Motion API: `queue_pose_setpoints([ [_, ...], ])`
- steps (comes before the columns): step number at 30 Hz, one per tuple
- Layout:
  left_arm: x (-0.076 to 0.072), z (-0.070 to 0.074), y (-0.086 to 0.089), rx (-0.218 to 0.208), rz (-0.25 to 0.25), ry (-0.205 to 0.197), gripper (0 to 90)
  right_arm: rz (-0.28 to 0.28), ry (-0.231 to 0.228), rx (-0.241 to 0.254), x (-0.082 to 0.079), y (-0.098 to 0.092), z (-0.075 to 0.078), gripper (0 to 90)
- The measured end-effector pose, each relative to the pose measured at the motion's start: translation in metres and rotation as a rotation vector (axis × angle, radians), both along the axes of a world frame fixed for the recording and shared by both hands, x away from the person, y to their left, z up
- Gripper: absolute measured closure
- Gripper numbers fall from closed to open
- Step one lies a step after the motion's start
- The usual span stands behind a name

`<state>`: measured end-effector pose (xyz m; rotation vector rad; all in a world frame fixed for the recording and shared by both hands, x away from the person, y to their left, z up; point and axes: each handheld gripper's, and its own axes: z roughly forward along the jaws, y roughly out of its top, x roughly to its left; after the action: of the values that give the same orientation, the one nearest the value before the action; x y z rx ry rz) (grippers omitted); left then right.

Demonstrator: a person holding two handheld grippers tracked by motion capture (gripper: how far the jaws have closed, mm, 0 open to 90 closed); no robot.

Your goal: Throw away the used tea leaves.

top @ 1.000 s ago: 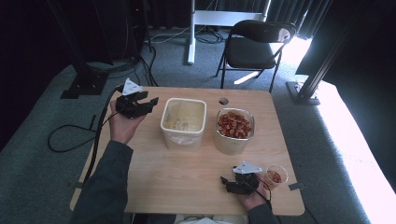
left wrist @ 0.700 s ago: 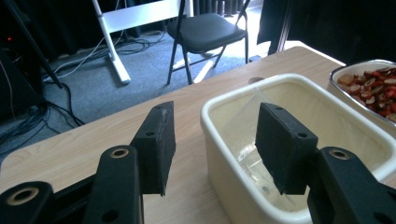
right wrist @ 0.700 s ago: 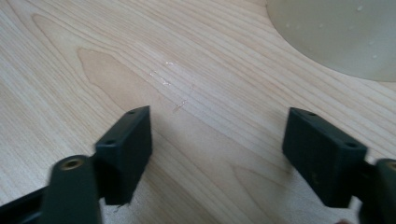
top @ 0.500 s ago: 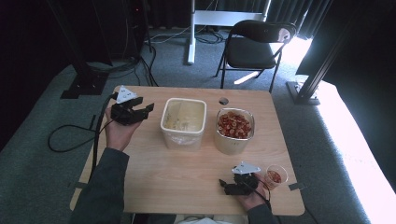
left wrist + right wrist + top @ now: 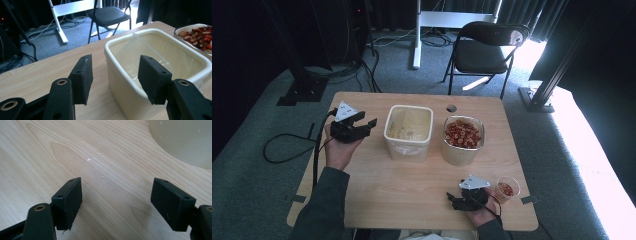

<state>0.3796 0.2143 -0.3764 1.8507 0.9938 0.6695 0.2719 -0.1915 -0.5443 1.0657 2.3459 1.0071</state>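
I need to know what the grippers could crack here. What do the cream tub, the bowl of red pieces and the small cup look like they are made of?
The cream tub looks like matte plastic: thick rounded rim, even colour; a thin clear sheet lies inside it. The bowl of red pieces seems glass or clear plastic: see-through wall, shiny rim. The small cup appears to be thin clear plastic, though it is small.

Cream tub [image 5: 408, 131] blocks left tongs [image 5: 363, 123]; near tabletop [image 5: 402, 192] open.

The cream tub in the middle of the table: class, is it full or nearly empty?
Nearly empty. The cream tub shows bare inner walls; a clear plastic piece leans inside it, with faint residue on the bottom in the high view.
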Motion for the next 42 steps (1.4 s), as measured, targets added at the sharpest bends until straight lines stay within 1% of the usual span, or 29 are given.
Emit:
queue_pose_setpoints([
  [4, -0.005, -0.006, 0.001, -0.005, 0.000, 0.001, 46.5, 0.010, -0.029, 0.015, -0.004, -0.002, 0.008, 24.7],
  [7, -0.008, -0.010, 0.002, -0.007, 0.002, 0.008, 46.5, 0.019, -0.034, 0.026, -0.007, -0.003, 0.017, 25.1],
  [9, -0.008, -0.012, 0.003, -0.003, -0.001, 0.015, 46.6, 0.031, -0.051, 0.026, -0.009, -0.004, 0.024, 25.8],
  [11, -0.009, -0.013, 0.003, -0.005, 0.001, 0.017, 46.6, 0.025, -0.083, 0.024, -0.012, -0.004, 0.030, 24.3],
  [12, -0.010, -0.014, 0.004, -0.010, 0.002, 0.018, 46.6, 0.027, -0.093, 0.019, -0.014, -0.004, 0.034, 22.7],
  [13, -0.010, -0.014, 0.004, -0.011, 0.003, 0.018, 46.6, 0.022, -0.111, 0.008, -0.015, -0.005, 0.037, 21.5],
  [14, -0.010, -0.014, 0.004, -0.011, 0.002, 0.019, 46.6, 0.014, -0.120, 0.004, -0.017, -0.005, 0.041, 21.3],
  [19, -0.011, -0.014, 0.004, -0.010, 0.001, 0.015, 46.7, 0.011, -0.169, 0.032, -0.022, -0.014, 0.060, 21.1],
  [22, -0.010, -0.014, 0.005, -0.011, 0.000, 0.017, 46.7, -0.018, -0.203, 0.035, -0.024, -0.023, 0.074, 20.3],
  [25, -0.011, -0.016, 0.006, -0.016, 0.005, 0.018, 46.9, -0.052, -0.228, 0.038, -0.027, -0.039, 0.085, 20.2],
  [27, -0.010, -0.017, 0.007, -0.018, 0.007, 0.022, 46.9, -0.079, -0.245, 0.034, -0.029, -0.050, 0.089, 20.2],
  [28, -0.010, -0.018, 0.008, -0.018, 0.010, 0.023, 46.9, -0.100, -0.252, 0.030, -0.030, -0.055, 0.091, 19.5],
  [29, -0.010, -0.018, 0.008, -0.018, 0.010, 0.023, 46.9, -0.100, -0.252, 0.030, -0.030, -0.055, 0.091, 19.5],
  [30, -0.011, -0.019, 0.009, -0.018, 0.013, 0.026, 46.9, -0.117, -0.257, 0.027, -0.031, -0.061, 0.091, 19.5],
  [31, -0.011, -0.019, 0.009, -0.020, 0.014, 0.027, 46.9, -0.155, -0.262, 0.026, -0.035, -0.074, 0.092, 18.6],
  [34, -0.011, -0.020, 0.010, -0.028, 0.017, 0.029, 47.2, -0.196, -0.271, 0.024, -0.041, -0.090, 0.093, 16.8],
  [37, -0.011, -0.022, 0.010, -0.033, 0.018, 0.033, 47.3, -0.223, -0.259, 0.036, -0.046, -0.104, 0.091, 13.5],
  [40, -0.011, -0.024, 0.010, -0.036, 0.019, 0.037, 47.4, -0.235, -0.253, 0.057, -0.052, -0.117, 0.087, 12.5],
  [42, -0.011, -0.025, 0.010, -0.033, 0.020, 0.041, 47.4, -0.233, -0.248, 0.074, -0.056, -0.124, 0.081, 11.9],
])
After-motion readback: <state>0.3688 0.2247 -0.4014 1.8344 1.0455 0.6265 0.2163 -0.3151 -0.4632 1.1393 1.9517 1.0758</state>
